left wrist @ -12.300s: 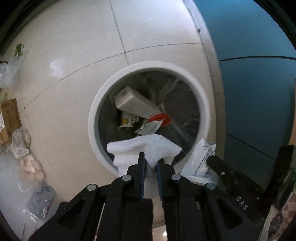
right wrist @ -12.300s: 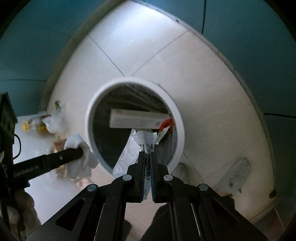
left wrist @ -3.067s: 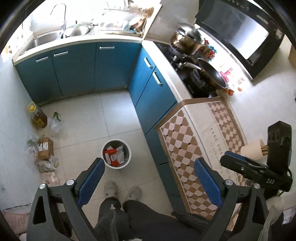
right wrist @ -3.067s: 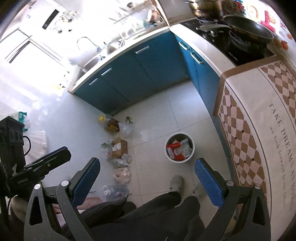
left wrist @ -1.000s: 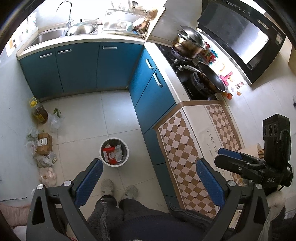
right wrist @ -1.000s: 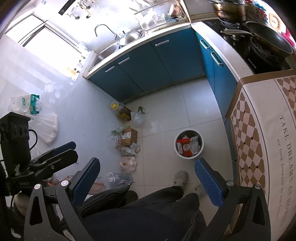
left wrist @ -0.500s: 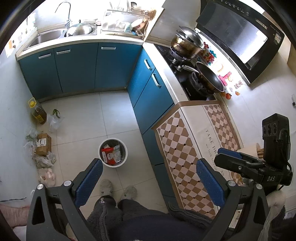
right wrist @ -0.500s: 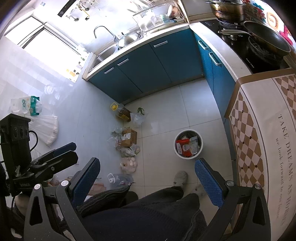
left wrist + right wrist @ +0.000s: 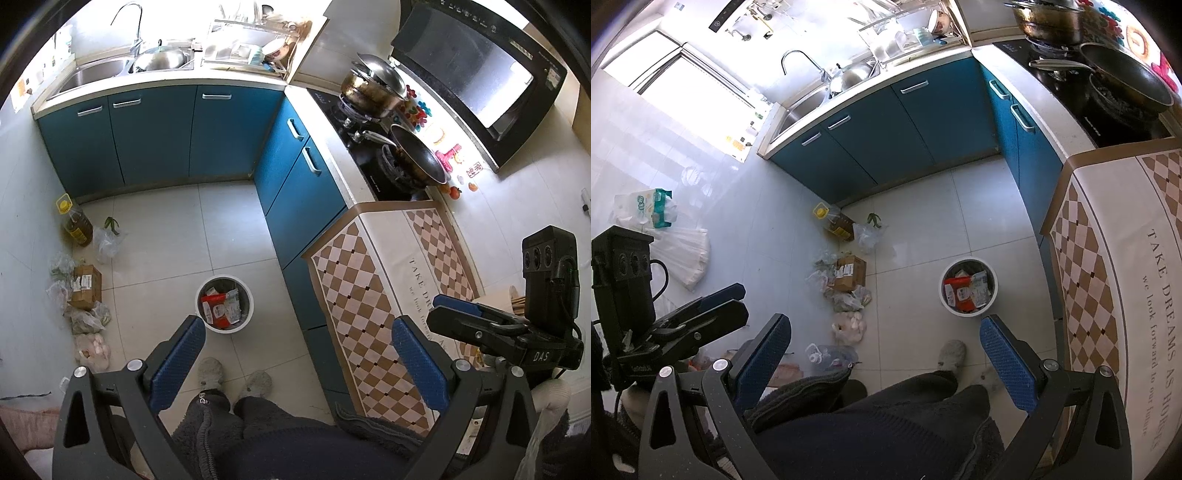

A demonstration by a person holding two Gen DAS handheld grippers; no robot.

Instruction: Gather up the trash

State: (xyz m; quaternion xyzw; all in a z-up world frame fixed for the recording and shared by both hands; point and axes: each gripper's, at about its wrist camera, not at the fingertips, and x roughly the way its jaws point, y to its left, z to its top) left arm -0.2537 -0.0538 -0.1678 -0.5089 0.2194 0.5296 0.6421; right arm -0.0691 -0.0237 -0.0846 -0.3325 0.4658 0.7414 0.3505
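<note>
Both the left tongs [image 9: 295, 358] and the right tongs [image 9: 886, 350] are spread wide with nothing between them, high above the tiled floor [image 9: 166, 229], where the white trash bin [image 9: 248, 295] stands with wrappers [image 9: 221, 309] inside, near the blue cabinets [image 9: 303, 192].

Landmark: white trash bin [image 9: 225, 305] standing on the tiled floor [image 9: 166, 236]
Bin contents: red packet and pale wrappers, lying inside
Left gripper [image 9: 299, 352]: held high above the bin, blue pads spread wide, nothing between them
Right gripper [image 9: 458, 321]: right of the bin, over the checkered counter cover [image 9: 369, 295]
Slippered feet [image 9: 232, 376]: just below the bin
Cardboard box [image 9: 85, 287]: left of the bin, among plastic bags
Oil bottle [image 9: 75, 221]: up and left of the bin
Blue cabinets [image 9: 192, 136]: beyond the bin
</note>
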